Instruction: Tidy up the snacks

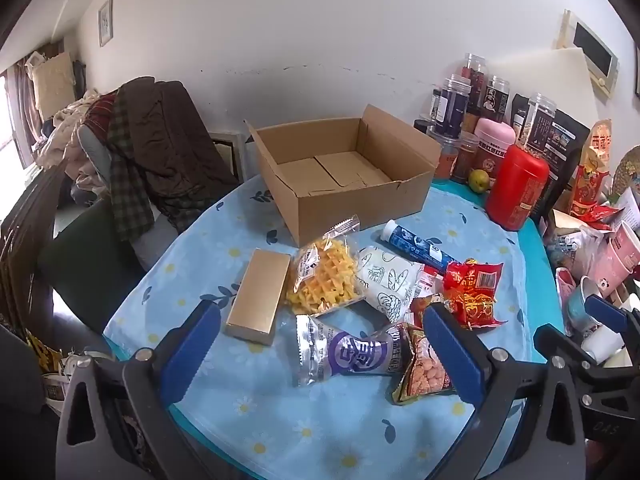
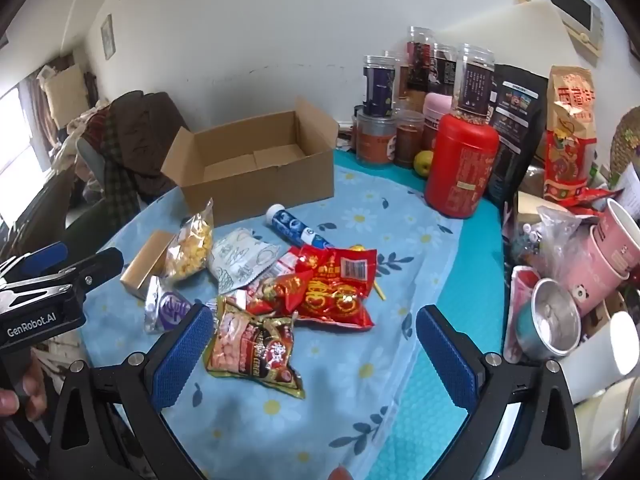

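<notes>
Both tools, the left tool (image 1: 324,350) and the right tool (image 2: 314,356), are hovering wide open and empty over the bench (image 1: 248,400), where the silver-purple packet (image 1: 344,354) is lying crosswise just under the left one, nearer than the empty cardboard box (image 1: 344,172) behind.

Quick count: one cardboard box (image 1: 344,172), one gold box (image 1: 258,296), one blue tube (image 1: 416,246), five or so snack packets, one red canister (image 1: 518,188).

An open, empty cardboard box (image 1: 344,176) stood at the far side of my table; before it the snacks lay loose in a cluster: a gold box (image 1: 258,296) flat, a clear bag of yellow crisps (image 1: 326,276) beside it, a white pouch (image 1: 386,282), a blue tube (image 1: 418,246) on its side, a red packet (image 2: 340,288), a silver-purple sachet (image 1: 348,354), and a peanut bag (image 2: 252,344) nearest me.
</notes>
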Motion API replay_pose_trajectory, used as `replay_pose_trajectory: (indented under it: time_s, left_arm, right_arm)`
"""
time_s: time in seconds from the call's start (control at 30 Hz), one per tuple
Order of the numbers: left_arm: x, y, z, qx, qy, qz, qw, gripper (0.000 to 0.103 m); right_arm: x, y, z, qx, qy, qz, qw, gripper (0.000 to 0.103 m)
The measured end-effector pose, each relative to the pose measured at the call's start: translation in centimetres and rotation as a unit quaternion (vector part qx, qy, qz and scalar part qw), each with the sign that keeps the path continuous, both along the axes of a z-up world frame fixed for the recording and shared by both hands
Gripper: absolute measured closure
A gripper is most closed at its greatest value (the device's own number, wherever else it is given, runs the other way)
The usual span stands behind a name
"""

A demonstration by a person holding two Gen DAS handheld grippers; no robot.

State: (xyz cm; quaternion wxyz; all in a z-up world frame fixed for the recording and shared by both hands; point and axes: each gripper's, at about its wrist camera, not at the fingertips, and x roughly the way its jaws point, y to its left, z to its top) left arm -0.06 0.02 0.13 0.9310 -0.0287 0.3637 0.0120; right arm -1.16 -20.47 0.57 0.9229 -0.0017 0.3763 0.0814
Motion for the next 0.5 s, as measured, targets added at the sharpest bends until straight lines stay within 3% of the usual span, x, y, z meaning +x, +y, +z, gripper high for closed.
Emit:
replay_pose_trajectory:
  time_s: [0.5]
  left_arm:
    - [-0.9,-0.2,0.6,0.001,-0.017,-0.011,0.9998,0.0]
  right_arm:
    - [-0.5,-0.3,0.4,0.014,-0.006,0.0,1.0,0.0]
